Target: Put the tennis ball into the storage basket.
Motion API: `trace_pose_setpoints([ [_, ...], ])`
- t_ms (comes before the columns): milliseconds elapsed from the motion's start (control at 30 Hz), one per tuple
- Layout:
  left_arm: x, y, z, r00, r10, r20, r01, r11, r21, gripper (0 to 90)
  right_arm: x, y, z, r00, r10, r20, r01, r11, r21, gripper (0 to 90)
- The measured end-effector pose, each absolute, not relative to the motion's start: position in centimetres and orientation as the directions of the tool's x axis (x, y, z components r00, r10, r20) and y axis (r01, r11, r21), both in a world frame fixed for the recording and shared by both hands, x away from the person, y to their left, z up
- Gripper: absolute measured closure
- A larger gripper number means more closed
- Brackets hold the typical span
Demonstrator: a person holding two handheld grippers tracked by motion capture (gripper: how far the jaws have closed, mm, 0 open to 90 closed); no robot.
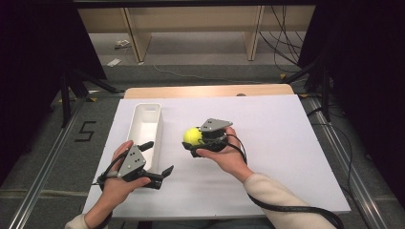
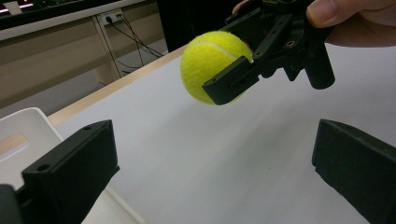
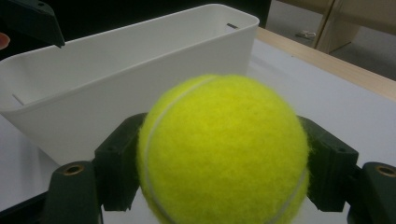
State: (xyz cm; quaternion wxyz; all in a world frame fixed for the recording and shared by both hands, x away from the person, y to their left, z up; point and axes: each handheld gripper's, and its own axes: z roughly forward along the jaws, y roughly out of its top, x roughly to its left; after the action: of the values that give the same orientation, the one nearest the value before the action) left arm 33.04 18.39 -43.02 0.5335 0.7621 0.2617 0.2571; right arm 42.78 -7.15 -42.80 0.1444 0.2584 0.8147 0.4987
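From above, the right gripper (image 1: 203,141) holds a fuzzy yellow felt tennis ball (image 1: 192,136) over the white counter (image 1: 286,143), beside a long white plastic bin (image 1: 145,125). Through the left gripper view, the left gripper (image 2: 215,163) has its jaws spread wide and empty. Along the right gripper view, the jaws pinch the ball's widest middle; it looks light and springy, so a grip off the middle could let it slip.

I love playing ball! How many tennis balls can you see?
1. The yellow tennis ball is clamped in the right gripper, held above the table beside the white bin. The bin's inside looks empty.
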Motion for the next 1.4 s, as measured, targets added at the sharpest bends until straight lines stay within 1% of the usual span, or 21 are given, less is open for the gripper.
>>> trace_pose_setpoints([
  [1400,33.04,18.43,-42.97,0.731,0.672,0.115,0.121,-0.293,0.948,0.0,43.48,-6.17,-41.80,-0.822,0.568,0.038,0.273,0.336,0.901,26.7],
])
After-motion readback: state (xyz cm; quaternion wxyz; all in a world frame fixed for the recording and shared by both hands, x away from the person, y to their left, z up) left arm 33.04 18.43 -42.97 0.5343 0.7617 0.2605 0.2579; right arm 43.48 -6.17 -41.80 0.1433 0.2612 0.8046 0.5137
